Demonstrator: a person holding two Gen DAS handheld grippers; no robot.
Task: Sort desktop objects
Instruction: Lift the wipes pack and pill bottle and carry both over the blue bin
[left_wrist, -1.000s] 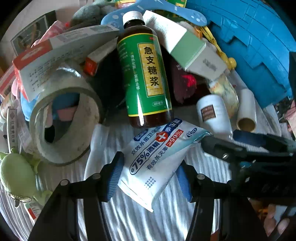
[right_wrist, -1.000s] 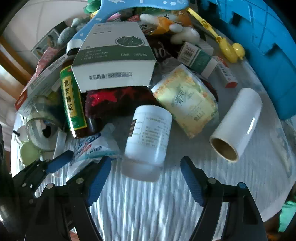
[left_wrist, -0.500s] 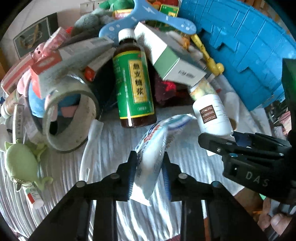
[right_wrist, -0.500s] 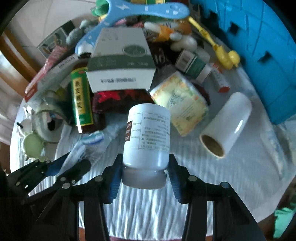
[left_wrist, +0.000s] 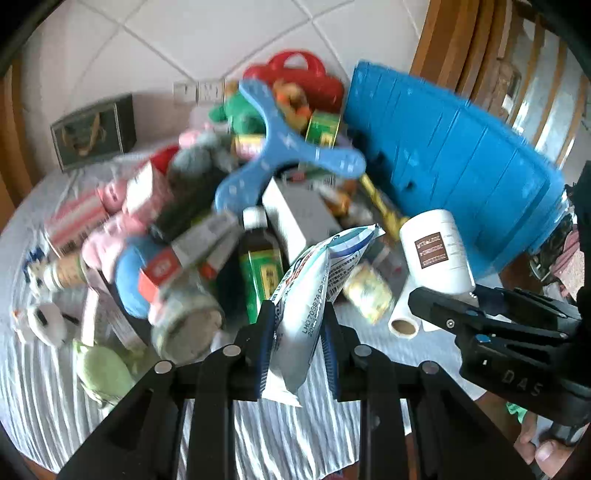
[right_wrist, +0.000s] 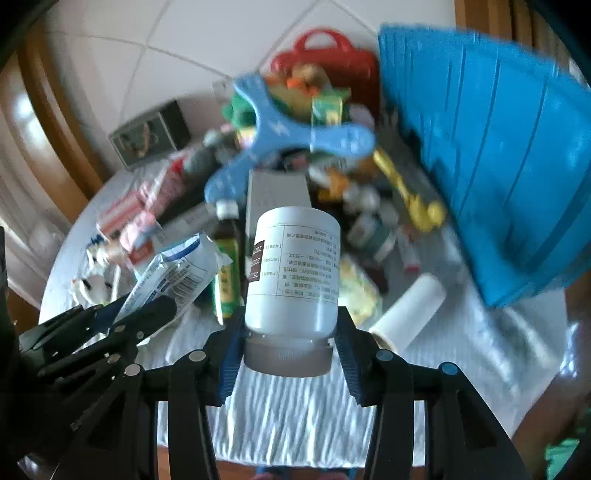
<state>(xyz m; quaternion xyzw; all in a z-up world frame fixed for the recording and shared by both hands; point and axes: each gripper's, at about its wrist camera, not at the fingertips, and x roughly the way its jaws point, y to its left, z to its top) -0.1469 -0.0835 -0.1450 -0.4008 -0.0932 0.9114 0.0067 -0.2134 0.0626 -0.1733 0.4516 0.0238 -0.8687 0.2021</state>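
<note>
My left gripper (left_wrist: 297, 347) is shut on a white and blue wipes packet (left_wrist: 306, 295) and holds it lifted above the table. The packet also shows in the right wrist view (right_wrist: 173, 273). My right gripper (right_wrist: 290, 354) is shut on a white pill bottle (right_wrist: 291, 280) with a brown label, held cap end toward the camera above the table. The bottle also shows in the left wrist view (left_wrist: 436, 251), with the right gripper (left_wrist: 443, 299) under it. A pile of mixed objects lies behind, among them a green syrup bottle (left_wrist: 260, 269).
A blue plastic basket (left_wrist: 450, 173) stands at the right on the white striped cloth (left_wrist: 295, 435). A blue boomerang toy (left_wrist: 284, 155), a red case (left_wrist: 295, 74), a tape roll (left_wrist: 188, 325), a white roll (right_wrist: 406, 314) and boxes crowd the table.
Both grippers closed on their objects and lifted them off the table. The cameras have tilted up and back, so the wall and the far pile show.
</note>
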